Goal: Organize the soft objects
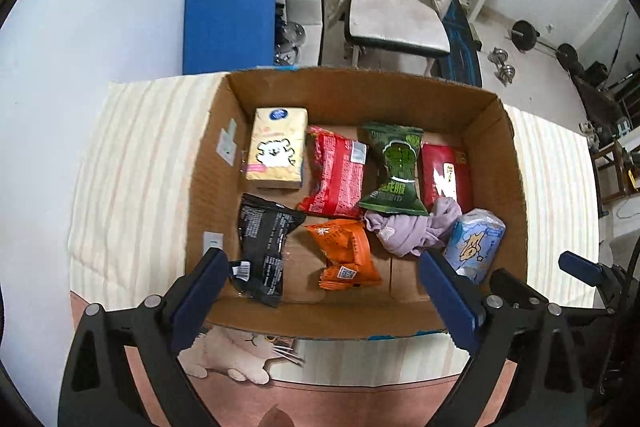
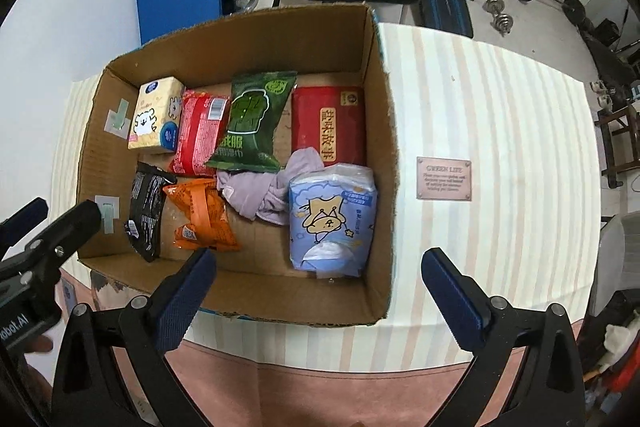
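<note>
Where both tools [image 1: 320, 279] [image 2: 320, 279] gape empty, soft packets [image 2: 332, 215] below in the cardboard box [image 2: 384, 131]

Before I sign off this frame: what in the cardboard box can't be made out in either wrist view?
- Red flat pack: near end covered by the lilac cloth in both views.
- Red snack bag: right edge under the green packet.
- Box floor: mostly covered by items.
- Blue tissue pack: near end behind the left gripper's finger.
</note>
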A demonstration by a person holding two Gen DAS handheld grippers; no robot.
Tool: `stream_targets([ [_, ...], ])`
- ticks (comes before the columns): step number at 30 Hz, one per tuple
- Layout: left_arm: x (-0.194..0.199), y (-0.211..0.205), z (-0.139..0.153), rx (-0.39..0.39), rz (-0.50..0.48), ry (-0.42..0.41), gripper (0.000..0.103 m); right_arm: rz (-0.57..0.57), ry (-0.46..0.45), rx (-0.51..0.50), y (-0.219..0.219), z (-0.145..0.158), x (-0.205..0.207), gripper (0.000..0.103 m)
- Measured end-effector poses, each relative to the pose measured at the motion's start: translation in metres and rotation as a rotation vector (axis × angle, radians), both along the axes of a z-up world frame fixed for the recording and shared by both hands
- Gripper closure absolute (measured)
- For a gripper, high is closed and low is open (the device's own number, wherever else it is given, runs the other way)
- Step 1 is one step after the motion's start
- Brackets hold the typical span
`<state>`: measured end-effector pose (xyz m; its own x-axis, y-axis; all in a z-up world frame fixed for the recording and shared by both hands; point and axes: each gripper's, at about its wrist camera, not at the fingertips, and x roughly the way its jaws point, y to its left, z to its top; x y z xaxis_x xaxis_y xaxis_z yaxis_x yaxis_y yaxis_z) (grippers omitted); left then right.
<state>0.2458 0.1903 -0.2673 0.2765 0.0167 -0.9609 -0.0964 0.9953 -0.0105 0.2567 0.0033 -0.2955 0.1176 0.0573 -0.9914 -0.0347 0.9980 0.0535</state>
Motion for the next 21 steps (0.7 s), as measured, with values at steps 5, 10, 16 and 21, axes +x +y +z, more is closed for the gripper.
stream_targets([
  [5,-0.019,-0.003,0.032,0.005,0.007,-0.083,0.005,0.0,-0.043,0.0,-0.003,0.02,-0.013,0.0],
  [10,-0.047,-0.012,0.063,0.034,-0.01,-0.147,0.005,-0.008,-0.109,0.013,-0.01,0.055,-0.037,0.0],
  [16,-0.081,-0.019,0.101,0.017,-0.018,-0.198,0.005,0.009,-0.189,0.028,-0.017,0.104,-0.079,0.0],
  [21,-0.108,-0.022,0.133,0.019,-0.01,-0.241,0.005,0.01,-0.243,0.034,-0.025,0.142,-0.112,0.0],
])
